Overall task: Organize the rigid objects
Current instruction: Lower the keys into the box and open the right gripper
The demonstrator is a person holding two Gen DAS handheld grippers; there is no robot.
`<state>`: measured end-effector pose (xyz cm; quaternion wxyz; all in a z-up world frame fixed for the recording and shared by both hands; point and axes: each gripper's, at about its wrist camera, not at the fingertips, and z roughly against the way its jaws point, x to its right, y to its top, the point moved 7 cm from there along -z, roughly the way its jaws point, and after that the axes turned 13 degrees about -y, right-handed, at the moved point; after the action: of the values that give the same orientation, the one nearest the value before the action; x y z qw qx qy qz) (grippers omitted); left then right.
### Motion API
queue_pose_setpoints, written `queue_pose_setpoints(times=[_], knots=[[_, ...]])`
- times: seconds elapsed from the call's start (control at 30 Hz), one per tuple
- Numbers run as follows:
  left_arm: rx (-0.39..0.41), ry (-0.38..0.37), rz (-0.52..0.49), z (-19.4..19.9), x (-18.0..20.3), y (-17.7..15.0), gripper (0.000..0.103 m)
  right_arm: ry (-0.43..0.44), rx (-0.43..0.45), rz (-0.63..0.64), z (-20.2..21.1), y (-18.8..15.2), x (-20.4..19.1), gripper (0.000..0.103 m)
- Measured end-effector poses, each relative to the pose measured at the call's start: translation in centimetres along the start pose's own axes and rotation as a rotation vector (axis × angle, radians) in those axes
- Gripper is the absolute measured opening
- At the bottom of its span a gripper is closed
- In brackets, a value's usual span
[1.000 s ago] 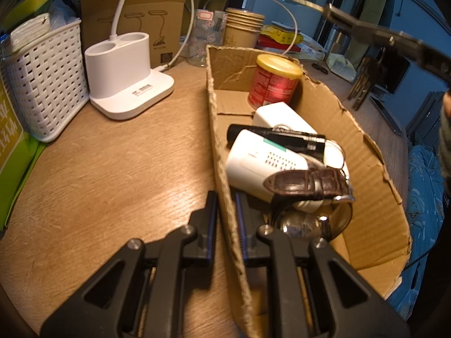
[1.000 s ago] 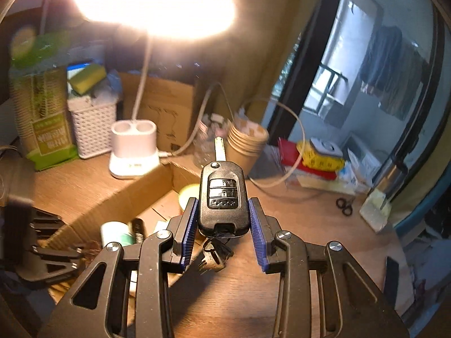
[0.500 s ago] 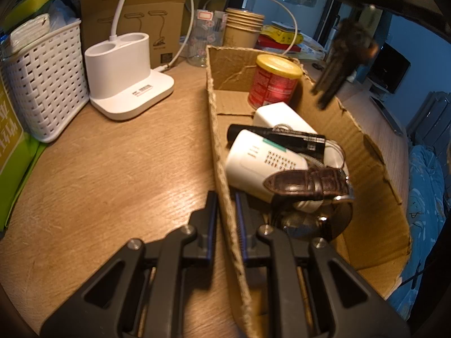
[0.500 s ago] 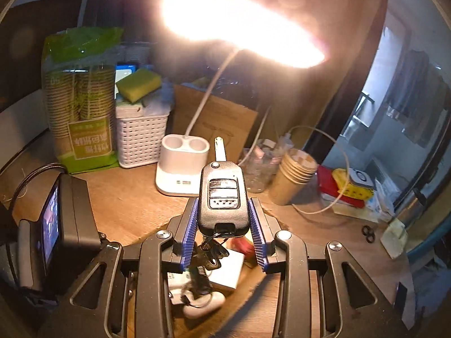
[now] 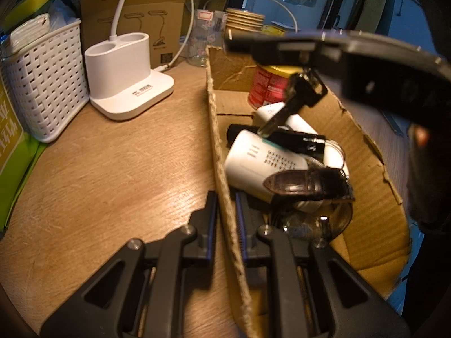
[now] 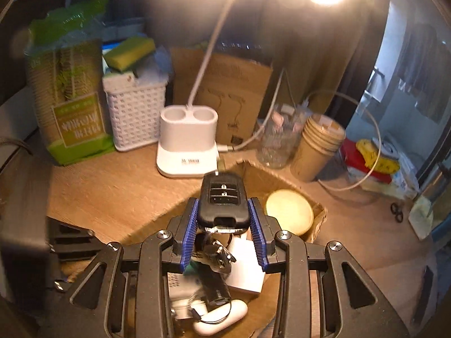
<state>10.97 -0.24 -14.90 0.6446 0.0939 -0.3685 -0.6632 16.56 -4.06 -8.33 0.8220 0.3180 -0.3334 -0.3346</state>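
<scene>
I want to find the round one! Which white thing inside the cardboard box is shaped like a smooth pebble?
The small white earbud case, at the box's near end in the right wrist view. The other white things are boxier.

Little here can be read. The car key (image 6: 224, 201) in my right tongs (image 6: 224, 226) carries three buttons with small padlock signs, no words. The green pack (image 6: 72, 90) on my bench bears a panel of white characters, too blurred to make out. The lamp base (image 5: 128, 84) has a small printed sticker and the red can (image 5: 267, 86) white lettering, both unreadable.
</scene>
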Motion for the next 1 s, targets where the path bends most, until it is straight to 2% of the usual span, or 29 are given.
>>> queue_pose_setpoints(times=[0.4,0.63,0.77,1.0], knots=[[0.001,0.000,-0.001,0.0,0.0,0.1,0.014,0.020,-0.026,-0.021,-0.6,-2.0,0.3,0.037],[0.000,-0.001,0.001,0.0,0.0,0.1,0.014,-0.017,-0.029,-0.067,-0.2,-2.8,1.4,0.037],[0.000,-0.001,0.002,0.0,0.1,0.1,0.014,-0.046,-0.076,-0.051,-1.2,-3.9,1.6,0.037],[0.000,-0.001,0.001,0.0,0.1,0.1,0.014,-0.043,-0.080,0.004,-1.3,-3.3,0.0,0.037]])
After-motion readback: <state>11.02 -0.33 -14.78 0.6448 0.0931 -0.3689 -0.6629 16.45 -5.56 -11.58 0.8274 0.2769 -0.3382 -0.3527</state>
